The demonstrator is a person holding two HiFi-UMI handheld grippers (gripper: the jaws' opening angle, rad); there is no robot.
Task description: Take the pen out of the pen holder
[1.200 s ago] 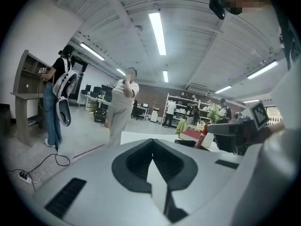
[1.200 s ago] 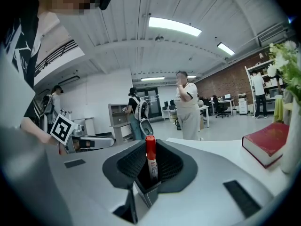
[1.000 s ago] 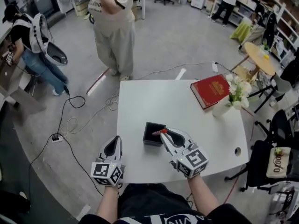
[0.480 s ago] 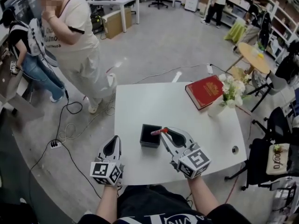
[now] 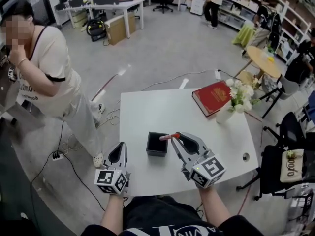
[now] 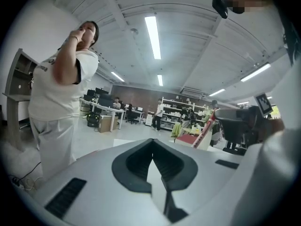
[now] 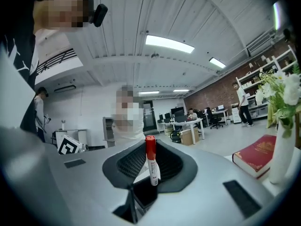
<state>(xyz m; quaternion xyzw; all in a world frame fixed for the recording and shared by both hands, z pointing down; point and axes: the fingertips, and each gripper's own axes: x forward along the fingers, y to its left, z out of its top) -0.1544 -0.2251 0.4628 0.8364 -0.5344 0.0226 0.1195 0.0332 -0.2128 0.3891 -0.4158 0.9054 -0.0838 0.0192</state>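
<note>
While the right claw (image 5: 174, 137) pinches the red-capped pen (image 5: 169, 136) at the black pen holder's (image 5: 158, 145) rim, the left claw (image 5: 120, 149) hovers pressed together, empty. The holder stands near the counter's (image 5: 147, 107) front edge.

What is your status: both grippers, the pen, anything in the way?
Left gripper shut, empty. Right gripper shut on red-capped white pen, at the rim of black square pen holder. Nothing in the way.

You're in an open-plan office workshop: beyond the white table (image 5: 147, 112) stand desks (image 5: 110, 5) with monitors and swivel chairs, stocked shelves (image 5: 231, 14) fill its far right, and grey concrete floor (image 5: 162, 48) surrounds it.
</note>
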